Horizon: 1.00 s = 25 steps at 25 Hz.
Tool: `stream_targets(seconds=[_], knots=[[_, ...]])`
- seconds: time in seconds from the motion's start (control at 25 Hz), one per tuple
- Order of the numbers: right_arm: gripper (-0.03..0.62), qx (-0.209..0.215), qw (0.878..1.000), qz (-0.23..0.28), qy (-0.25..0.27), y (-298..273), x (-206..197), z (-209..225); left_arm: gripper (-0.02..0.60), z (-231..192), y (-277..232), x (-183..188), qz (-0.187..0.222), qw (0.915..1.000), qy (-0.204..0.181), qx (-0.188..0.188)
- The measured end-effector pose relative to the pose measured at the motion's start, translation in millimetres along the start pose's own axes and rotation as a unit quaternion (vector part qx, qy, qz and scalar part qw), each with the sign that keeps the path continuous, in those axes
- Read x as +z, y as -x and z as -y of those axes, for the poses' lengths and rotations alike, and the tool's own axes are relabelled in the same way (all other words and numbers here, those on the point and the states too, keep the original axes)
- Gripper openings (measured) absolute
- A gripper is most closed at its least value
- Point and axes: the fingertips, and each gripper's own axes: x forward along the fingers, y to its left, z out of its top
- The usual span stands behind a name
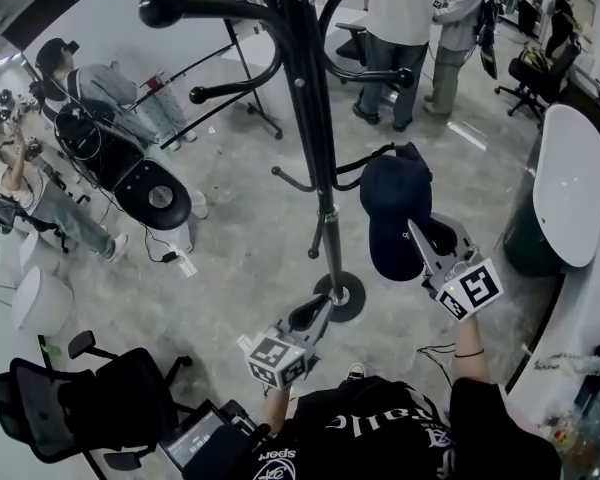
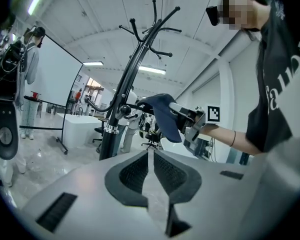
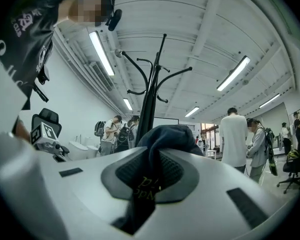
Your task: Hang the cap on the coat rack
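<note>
The black coat rack (image 1: 308, 118) stands in the middle of the head view, its round base (image 1: 341, 296) on the floor. A navy cap (image 1: 394, 213) hangs in the air just right of the pole, beside a low hook (image 1: 376, 154); whether it touches the hook I cannot tell. My right gripper (image 1: 421, 232) is shut on the cap's fabric (image 3: 165, 139), with the rack (image 3: 152, 84) straight ahead. My left gripper (image 1: 314, 310) is low near the base, shut and empty (image 2: 149, 156). It looks at the rack (image 2: 124, 86), the cap (image 2: 162, 115) and the right gripper (image 2: 189, 117).
A black office chair (image 1: 80, 398) stands at the lower left. A white oval table (image 1: 570, 183) is at the right. Several people stand at the back (image 1: 400, 28) and at the left (image 1: 90, 98). White stools (image 1: 40, 298) and a black stand (image 1: 152, 194) sit on the left.
</note>
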Motion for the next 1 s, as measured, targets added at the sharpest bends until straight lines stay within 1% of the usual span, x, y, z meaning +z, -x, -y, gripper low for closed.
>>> stream_targets(seconds=[0.2,0.28,0.4,0.48,0.6,0.68,0.72,0.76,0.84,0.88,0.92,1.0], knots=[[0.052,0.009,0.998,-0.046,-0.039,-6,-46,-2,0.021,-1,-3,5,0.004,1.0000,0.003,0.005],[0.052,0.009,0.996,-0.061,-0.060,-4,-64,-4,0.021,-3,-2,2,-0.003,0.9999,0.003,0.010],[0.049,0.014,0.994,-0.082,-0.076,-3,-86,-10,0.021,-4,0,-5,-0.005,0.9999,0.001,0.009],[0.048,0.015,0.992,-0.091,-0.090,-4,-98,-13,0.021,-6,2,-2,-0.004,0.9999,0.002,0.015],[0.048,0.009,0.988,-0.100,-0.115,-3,-112,-17,0.021,-10,6,3,-0.004,0.9996,0.003,0.028],[0.049,0.001,0.985,-0.118,-0.129,-1,-124,-17,0.021,-13,10,0,-0.001,0.9996,0.001,0.028],[0.058,-0.001,0.982,-0.134,-0.132,1,-132,-18,0.021,-15,11,-2,0.000,0.9996,0.000,0.028],[0.087,-0.001,0.980,-0.151,-0.131,2,-140,-20,0.021,-16,12,-3,0.001,0.9996,0.000,0.028],[0.183,-0.003,0.975,-0.182,-0.126,6,-154,-24,0.021,-16,14,-4,0.000,0.9996,0.001,0.029],[0.213,-0.005,0.973,-0.193,-0.125,8,-159,-26,0.021,-15,14,-4,-0.001,0.9996,0.001,0.029],[0.230,-0.009,0.972,-0.201,-0.125,11,-162,-27,0.021,-14,15,-5,-0.002,0.9996,0.001,0.028],[0.244,-0.020,0.969,-0.212,-0.126,16,-167,-29,0.021,-12,17,-7,-0.004,0.9997,0.002,0.023]])
